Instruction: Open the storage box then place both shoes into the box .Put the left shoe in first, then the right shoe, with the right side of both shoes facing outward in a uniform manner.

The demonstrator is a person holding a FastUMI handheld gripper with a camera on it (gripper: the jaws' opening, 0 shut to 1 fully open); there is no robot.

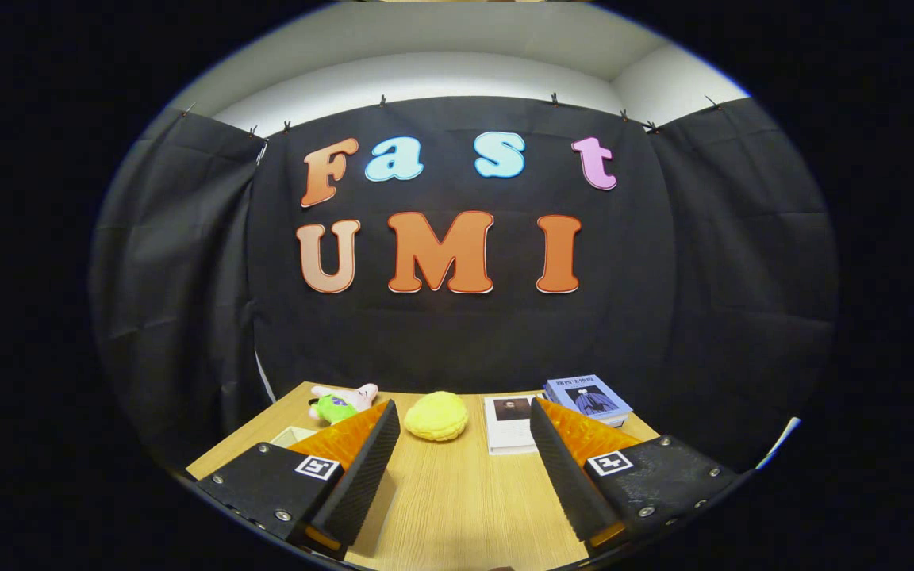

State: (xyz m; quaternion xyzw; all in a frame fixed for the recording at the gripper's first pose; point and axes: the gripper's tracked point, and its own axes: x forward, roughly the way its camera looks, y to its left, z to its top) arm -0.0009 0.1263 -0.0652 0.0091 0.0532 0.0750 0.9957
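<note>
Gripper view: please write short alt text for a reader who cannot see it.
The open tongs hover over a wooden table, gripping nothing. Beyond them lie a yellow round plush, a pink-and-green plush toy, a white book and blue books.

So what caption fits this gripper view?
Open fingers above a wooden table, yellow bun-like toy just ahead, plush and books beyond.

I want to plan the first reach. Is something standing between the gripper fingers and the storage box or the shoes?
That cannot be judged: among what the gripper view offers, none is a box or shoe. The open gripper has bare table between its fingers; beyond them lie a yellow plush, a small plush toy and books.
</note>
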